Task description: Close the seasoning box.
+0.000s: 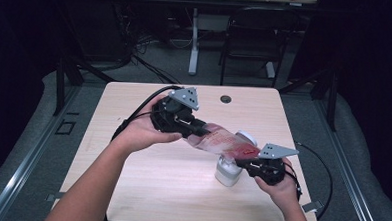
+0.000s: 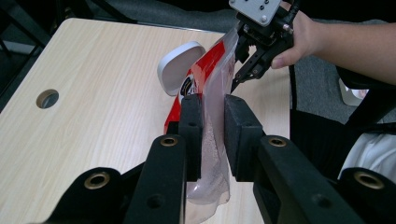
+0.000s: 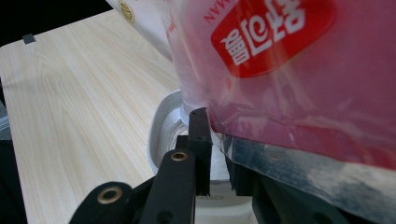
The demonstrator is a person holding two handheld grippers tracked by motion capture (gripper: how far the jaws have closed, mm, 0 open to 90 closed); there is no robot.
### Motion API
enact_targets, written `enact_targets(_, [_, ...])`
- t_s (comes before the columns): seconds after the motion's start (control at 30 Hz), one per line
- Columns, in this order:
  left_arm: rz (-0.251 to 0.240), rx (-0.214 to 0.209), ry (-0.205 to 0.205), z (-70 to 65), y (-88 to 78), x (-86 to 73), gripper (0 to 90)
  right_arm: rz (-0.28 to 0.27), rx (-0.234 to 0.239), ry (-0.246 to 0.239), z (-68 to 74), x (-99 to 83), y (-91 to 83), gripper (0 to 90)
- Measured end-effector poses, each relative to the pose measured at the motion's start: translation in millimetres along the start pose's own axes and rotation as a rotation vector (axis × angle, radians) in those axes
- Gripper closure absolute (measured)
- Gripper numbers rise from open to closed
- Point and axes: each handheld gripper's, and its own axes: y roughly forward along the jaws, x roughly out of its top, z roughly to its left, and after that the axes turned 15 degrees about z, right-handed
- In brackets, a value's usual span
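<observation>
Your left tongs and right tongs each pinch one end of the red-and-clear pouch, holding it tilted above the white container.

Both tongs are closed nearly flat on the thin film, left on the pale upper end, right on the lower red corner beside the container's mouth. It looks like you are mid-pour, feeding the powder down into the container, whose lid stands open. Next, you will likely need to raise the left end and keep the lower corner over the opening so nothing spills onto the surface.
</observation>
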Motion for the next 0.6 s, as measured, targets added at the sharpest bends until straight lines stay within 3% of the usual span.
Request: enact_targets(0.6, [-0.006, -0.005, -0.014, 2.2, 1.0, -7.5, 78.3, -0.006, 0.003, -0.002, 0.5, 0.3, -0.1, 81.6])
